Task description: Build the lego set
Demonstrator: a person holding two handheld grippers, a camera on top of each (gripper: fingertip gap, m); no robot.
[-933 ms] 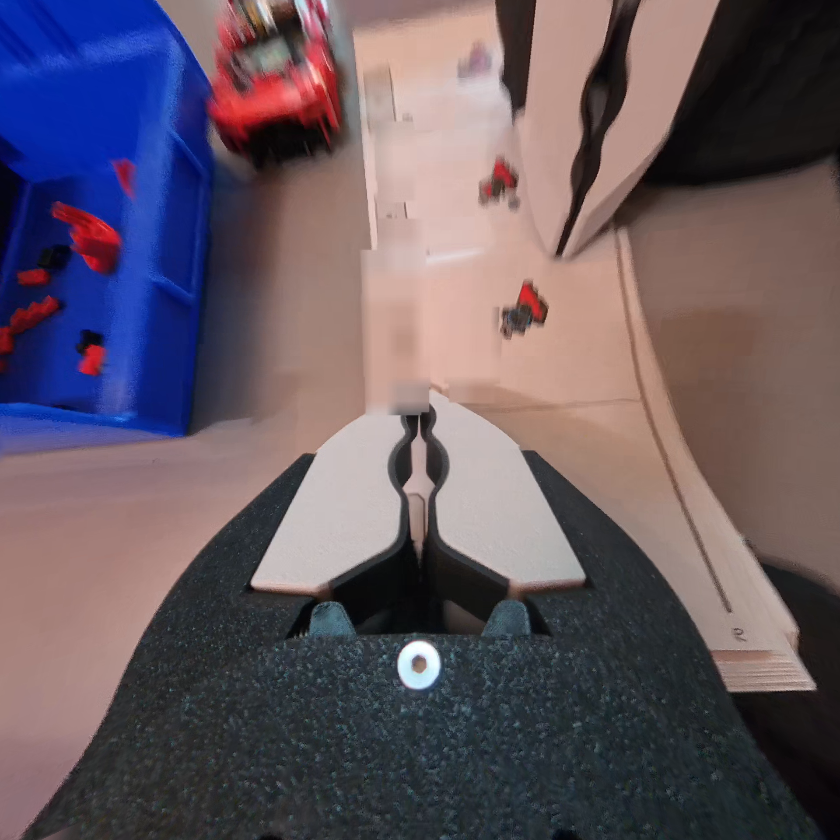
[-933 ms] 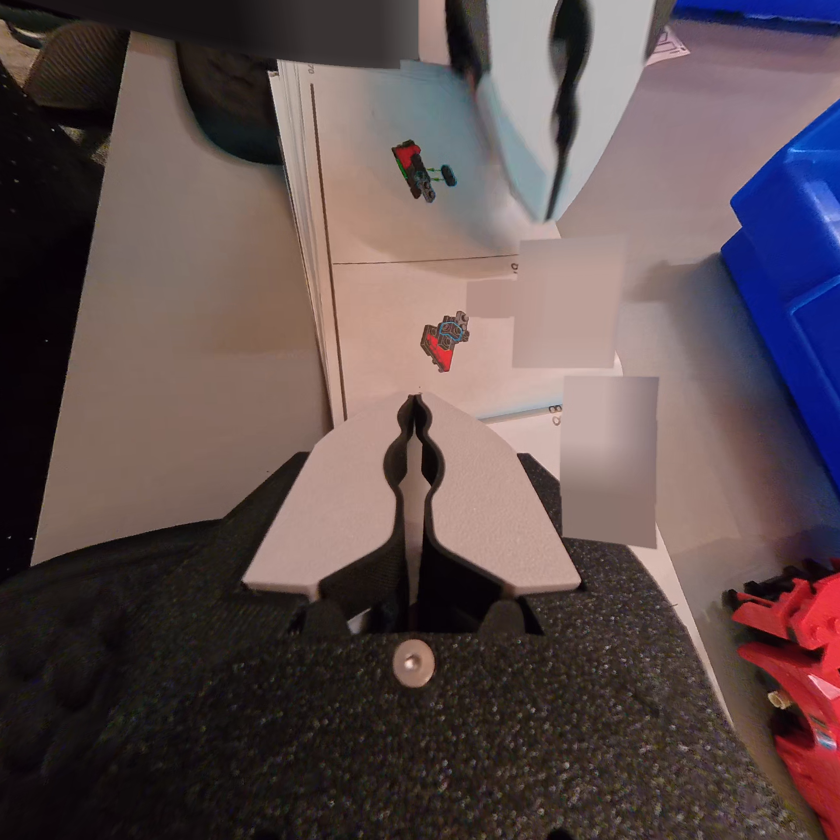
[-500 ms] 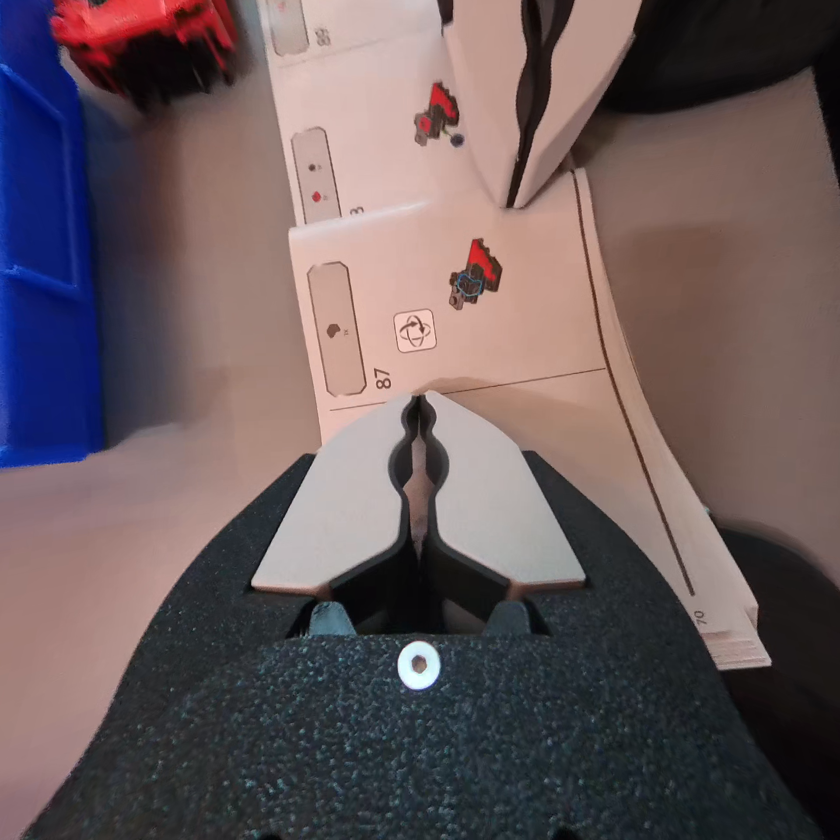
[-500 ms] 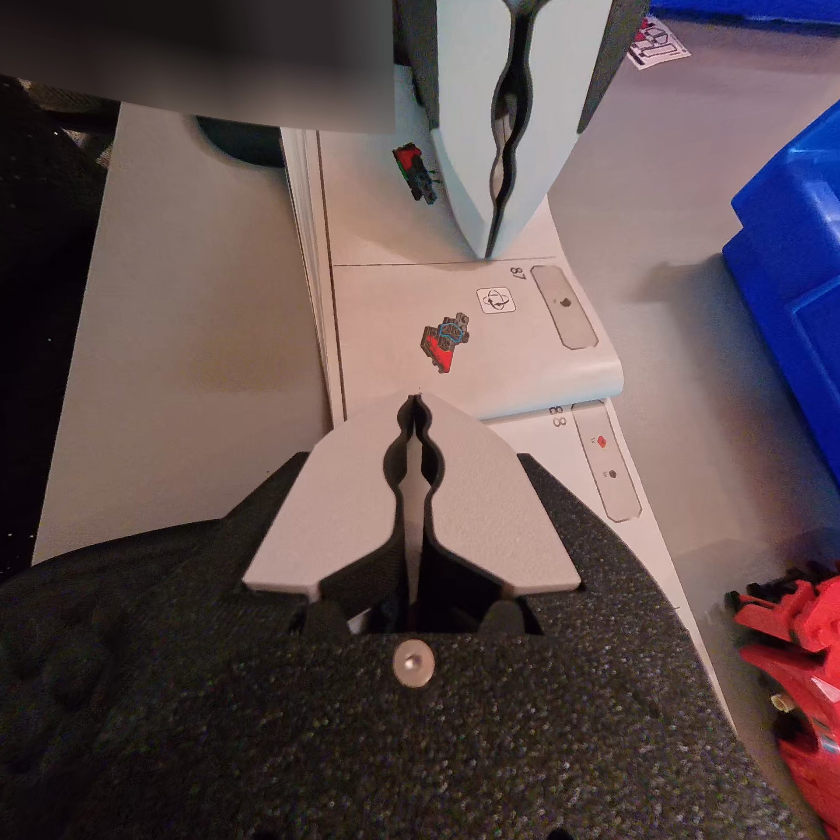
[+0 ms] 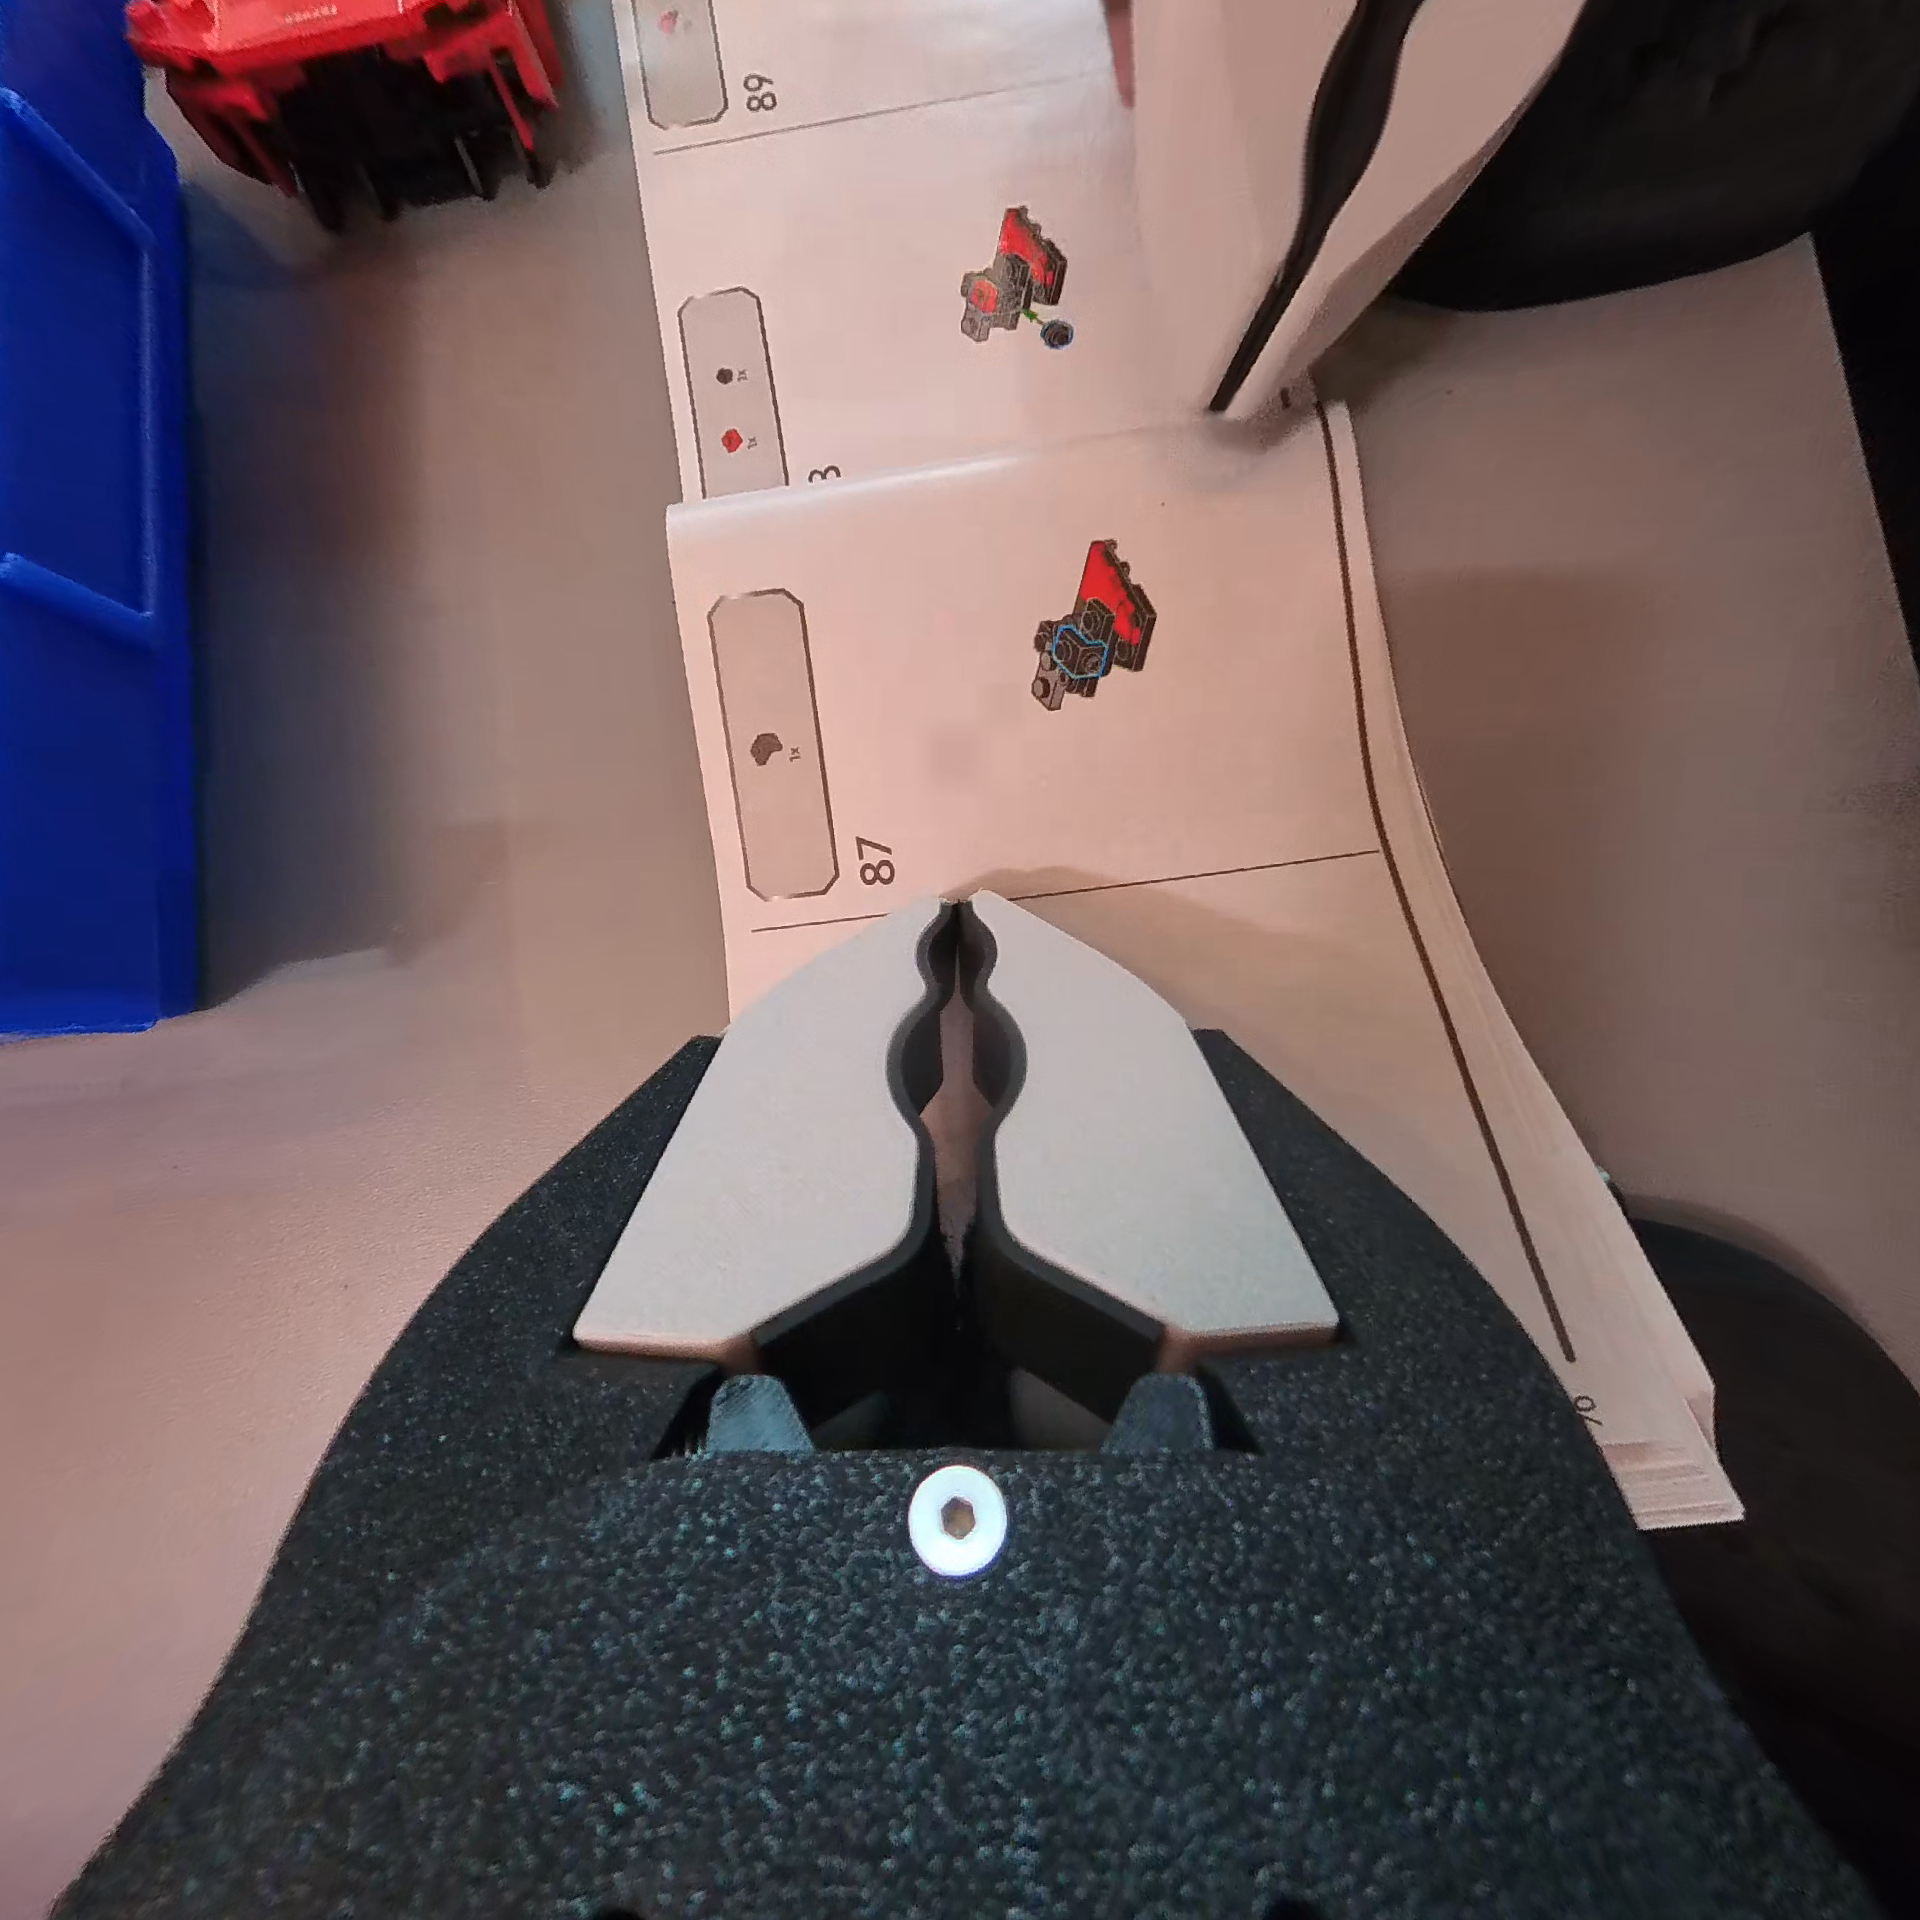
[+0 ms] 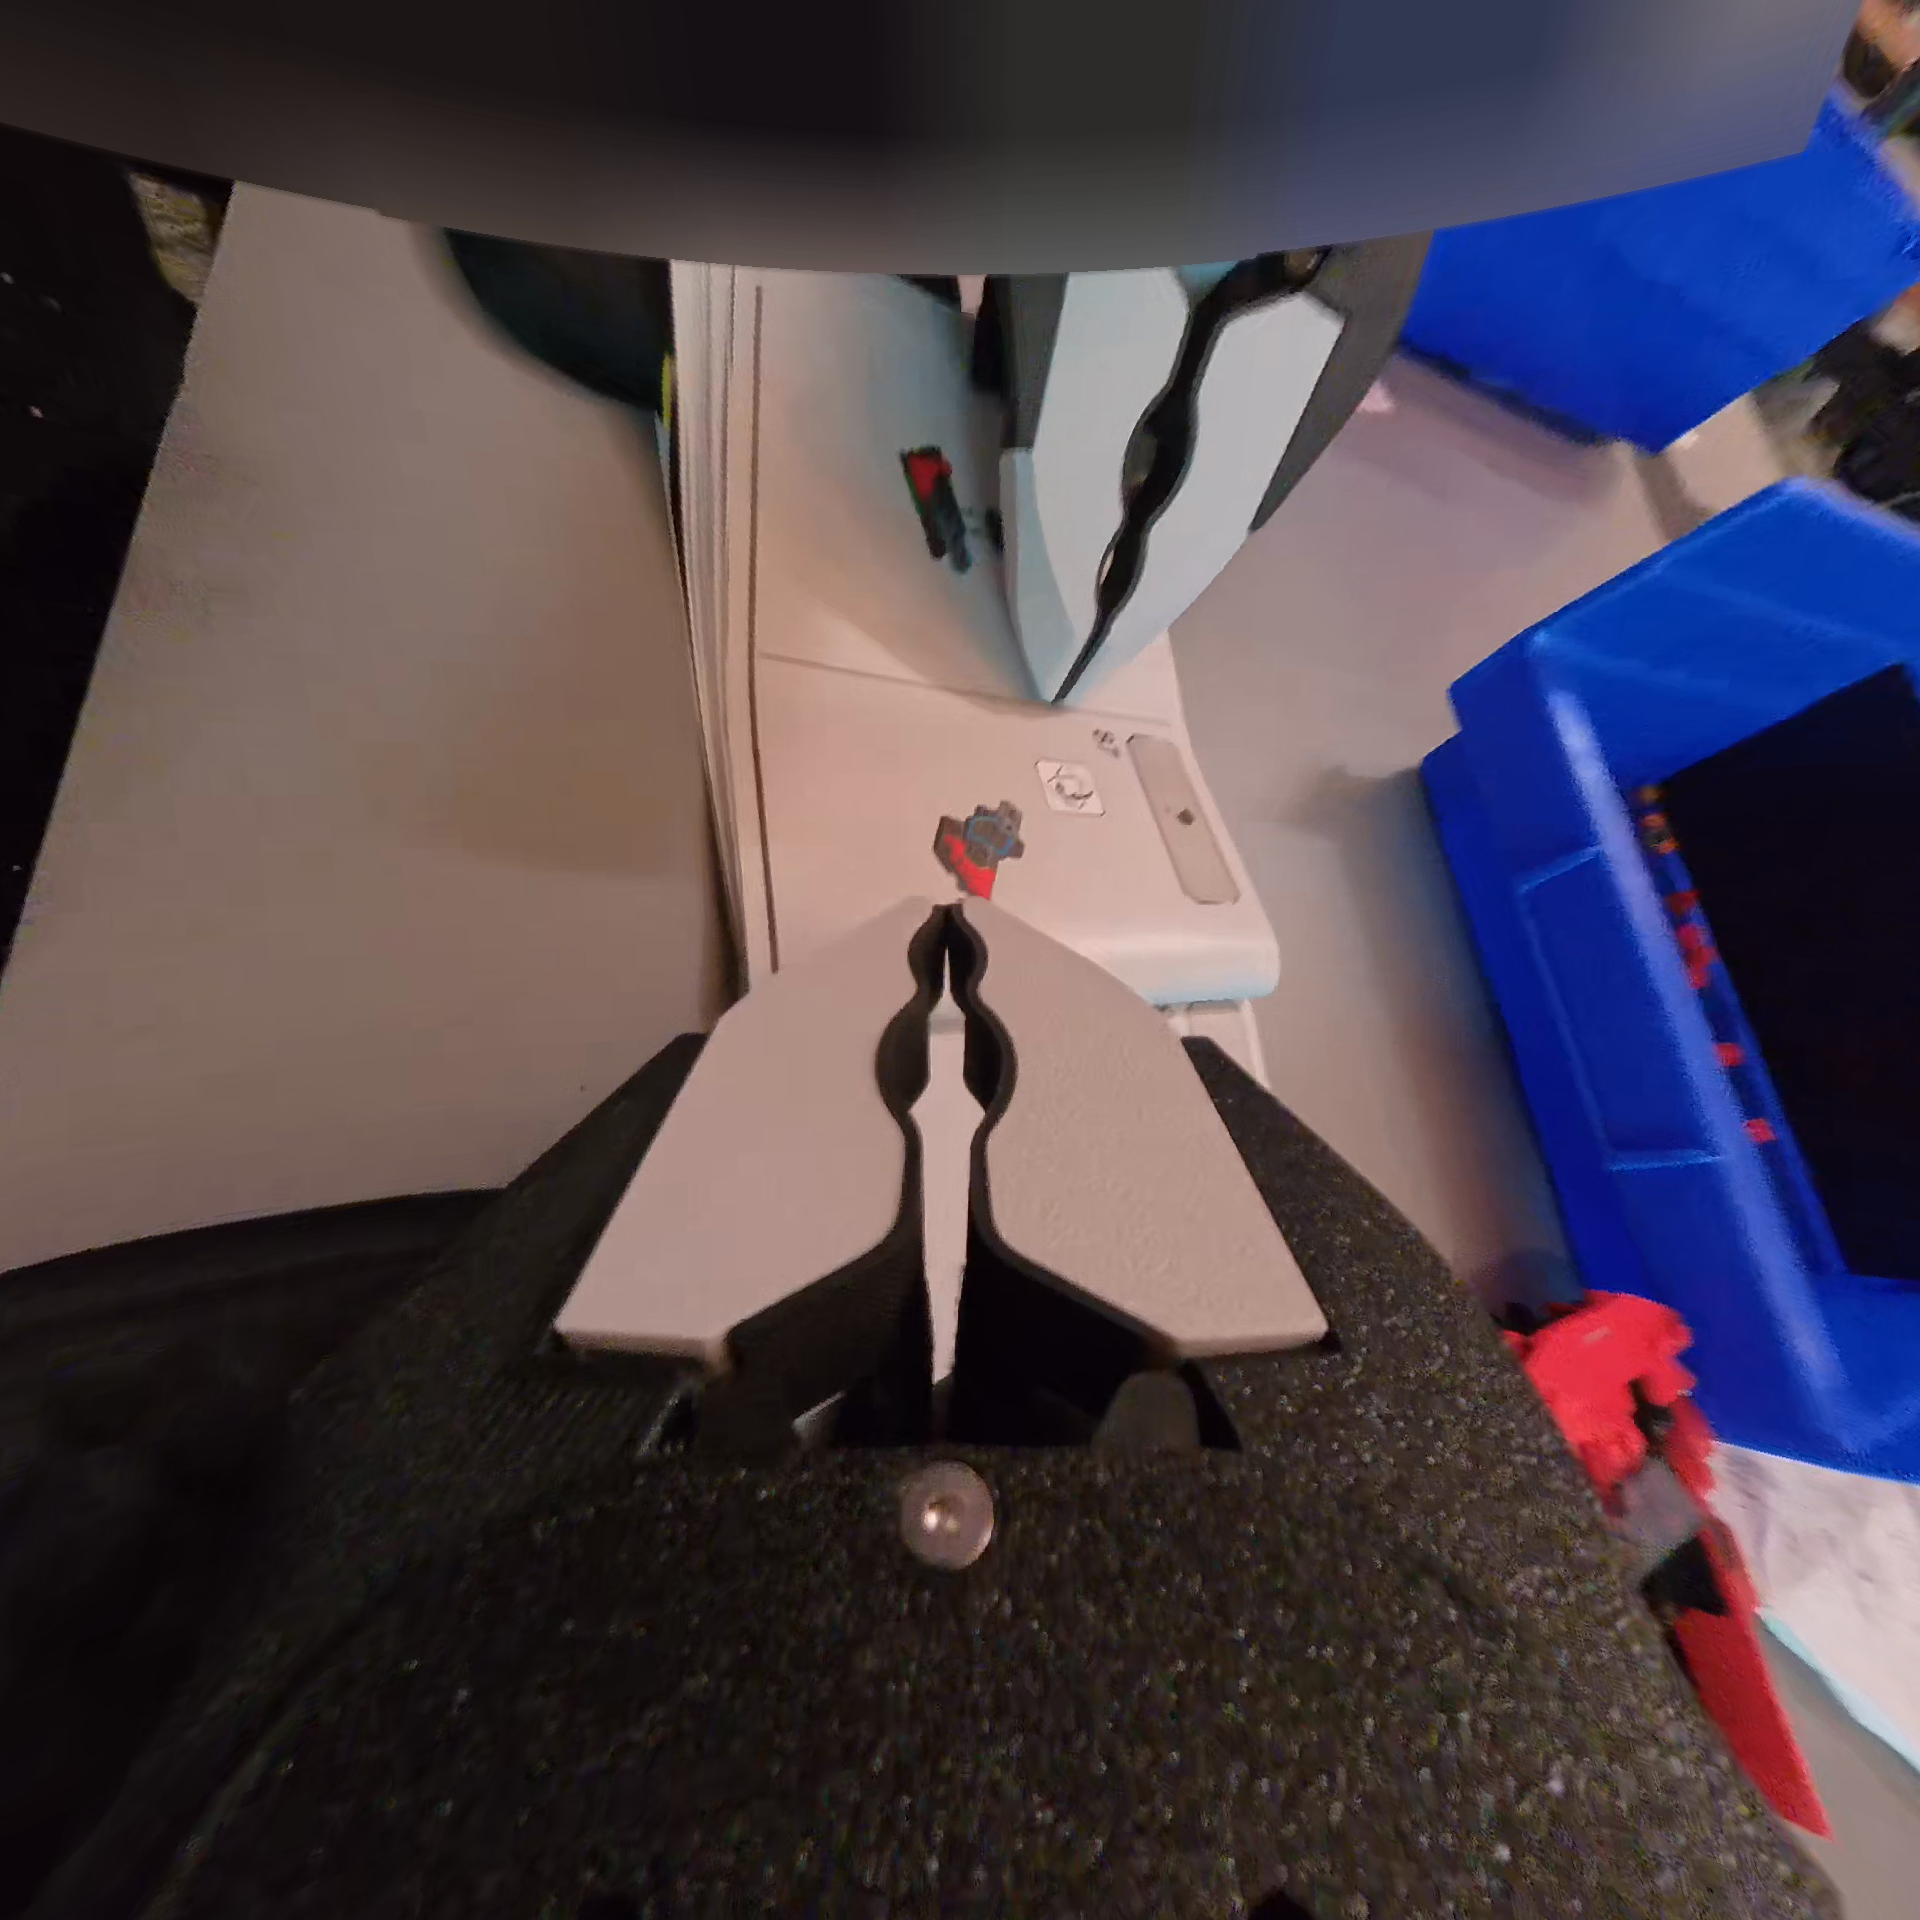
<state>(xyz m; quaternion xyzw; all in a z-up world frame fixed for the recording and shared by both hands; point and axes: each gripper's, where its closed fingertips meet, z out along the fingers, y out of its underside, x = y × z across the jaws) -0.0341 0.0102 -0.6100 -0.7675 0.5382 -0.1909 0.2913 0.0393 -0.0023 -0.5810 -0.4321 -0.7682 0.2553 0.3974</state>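
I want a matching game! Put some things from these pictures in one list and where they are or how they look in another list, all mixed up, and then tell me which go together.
Things:
1. instruction booklet
2. blue bin
3. red lego model
4. left gripper

Descriptions:
A. jaws closed, holding nothing
B. lying open under both grippers
C. built of red and black pieces, beside the bin
D. has small red pieces inside

Pairs: 1-B, 2-D, 3-C, 4-A
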